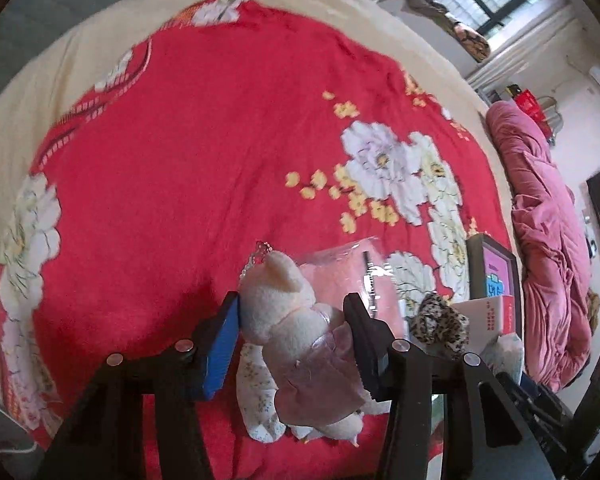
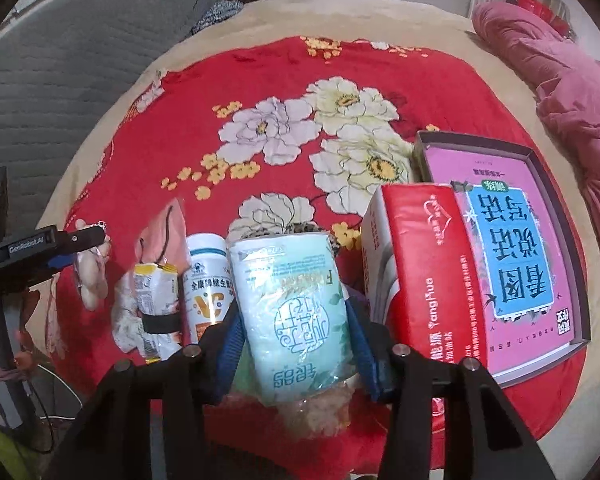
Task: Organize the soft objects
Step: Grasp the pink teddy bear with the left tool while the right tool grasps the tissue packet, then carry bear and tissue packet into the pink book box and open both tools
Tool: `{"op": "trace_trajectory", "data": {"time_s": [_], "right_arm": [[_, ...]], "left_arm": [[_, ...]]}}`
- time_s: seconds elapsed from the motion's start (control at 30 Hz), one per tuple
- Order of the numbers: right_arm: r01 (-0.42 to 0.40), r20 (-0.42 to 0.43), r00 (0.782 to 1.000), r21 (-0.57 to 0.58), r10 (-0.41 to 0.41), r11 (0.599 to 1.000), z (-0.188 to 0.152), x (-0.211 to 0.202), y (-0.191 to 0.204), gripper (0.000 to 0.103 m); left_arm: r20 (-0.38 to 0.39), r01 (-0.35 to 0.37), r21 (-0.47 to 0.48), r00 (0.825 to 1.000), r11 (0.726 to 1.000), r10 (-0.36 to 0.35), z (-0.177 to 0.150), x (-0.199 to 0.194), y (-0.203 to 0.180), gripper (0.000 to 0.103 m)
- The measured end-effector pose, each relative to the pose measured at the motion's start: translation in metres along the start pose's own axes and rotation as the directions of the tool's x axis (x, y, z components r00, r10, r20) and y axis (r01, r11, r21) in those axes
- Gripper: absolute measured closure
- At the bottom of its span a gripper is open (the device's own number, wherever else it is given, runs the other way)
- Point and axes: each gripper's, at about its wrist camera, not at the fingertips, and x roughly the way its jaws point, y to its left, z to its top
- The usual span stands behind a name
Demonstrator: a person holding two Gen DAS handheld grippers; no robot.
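Observation:
A cream plush toy [image 1: 288, 312] in a pink dress, with a bead chain at its head, sits between my left gripper's [image 1: 294, 336] blue pad and black finger; the gripper is shut on it above the red floral blanket [image 1: 160, 152]. In the right wrist view my right gripper [image 2: 296, 344] is shut on a soft tissue pack [image 2: 296, 300] in a pale green wrapper, held upright over the blanket [image 2: 180, 120]. At the left edge of that view the left gripper [image 2: 86, 250] shows from the side, with the plush toy [image 2: 92, 276] hanging from it.
A white supplement bottle [image 2: 206, 280], a banded snack packet [image 2: 152, 304], a pink bagged item [image 1: 340, 272] and a leopard-print scrunchie [image 1: 440, 320] lie close by. Right of the tissue pack are a red-and-white box [image 2: 420, 280] and a pink boxed book [image 2: 512, 248]. A pink quilt [image 2: 572, 92] lines the right side.

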Motion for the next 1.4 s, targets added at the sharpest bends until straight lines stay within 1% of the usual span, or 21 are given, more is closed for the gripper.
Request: {"op": "trace_trajectory", "data": {"time_s": [0.13, 0.3, 0.53, 0.67, 0.77, 0.9, 0.97, 1.0, 1.07, 1.17, 1.23, 1.33, 1.4], "right_arm": [[-0.006, 0.036, 0.999, 0.005, 0.006, 1.000, 0.002, -0.017, -0.005, 0.053], [0.003, 0.083, 0.997, 0.043, -0.006, 0.999, 0.004, -0.040, -0.027, 0.053], [0.038, 0.125, 0.991, 0.101, -0.050, 0.994, 0.003, -0.071, -0.078, 0.053], [0.058, 0.142, 0.987, 0.138, -0.078, 0.989, -0.001, -0.086, -0.112, 0.053], [0.077, 0.148, 0.984, 0.169, -0.102, 0.983, -0.007, -0.095, -0.141, 0.053], [0.112, 0.133, 0.981, 0.191, -0.139, 0.975, -0.016, -0.099, -0.173, 0.053], [0.125, 0.120, 0.981, 0.204, -0.152, 0.971, -0.020, -0.096, -0.193, 0.053], [0.132, 0.101, 0.983, 0.206, -0.156, 0.970, -0.021, -0.092, -0.202, 0.053], [0.144, 0.085, 0.983, 0.210, -0.165, 0.967, -0.024, -0.085, -0.217, 0.053], [0.179, 0.053, 0.980, 0.202, -0.193, 0.963, -0.028, -0.070, -0.239, 0.053], [0.182, 0.035, 0.981, 0.208, -0.193, 0.961, -0.030, -0.063, -0.251, 0.053], [0.181, 0.001, 0.983, 0.223, -0.186, 0.958, -0.034, -0.049, -0.269, 0.053], [0.184, -0.017, 0.983, 0.224, -0.185, 0.957, -0.035, -0.039, -0.277, 0.053]], "left_arm": [[0.032, -0.008, 0.077, 0.999, 0.997, 0.005, -0.002, -0.020, -0.028, 0.049], [0.061, 0.013, 0.175, 0.998, 0.985, -0.024, -0.008, -0.037, -0.075, 0.049], [0.065, 0.064, 0.312, 0.994, 0.948, -0.088, -0.025, -0.045, -0.164, 0.049], [0.038, 0.094, 0.374, 0.993, 0.923, -0.116, -0.044, -0.039, -0.213, 0.049], [0.008, 0.117, 0.419, 0.991, 0.901, -0.133, -0.064, -0.028, -0.251, 0.049], [-0.042, 0.150, 0.449, 0.988, 0.881, -0.147, -0.088, -0.008, -0.292, 0.049], [-0.066, 0.155, 0.467, 0.988, 0.870, -0.141, -0.098, 0.007, -0.312, 0.049], [-0.077, 0.157, 0.477, 0.988, 0.865, -0.137, -0.103, 0.015, -0.323, 0.049], [-0.084, 0.150, 0.499, 0.989, 0.854, -0.125, -0.111, 0.030, -0.341, 0.049], [-0.103, 0.148, 0.507, 0.988, 0.849, -0.111, -0.117, 0.054, -0.365, 0.049], [-0.114, 0.141, 0.527, 0.989, 0.838, -0.095, -0.120, 0.068, -0.382, 0.049], [-0.122, 0.103, 0.577, 0.992, 0.810, -0.039, -0.126, 0.092, -0.404, 0.049], [-0.139, 0.083, 0.604, 0.990, 0.793, 0.003, -0.131, 0.109, -0.413, 0.049]]}}
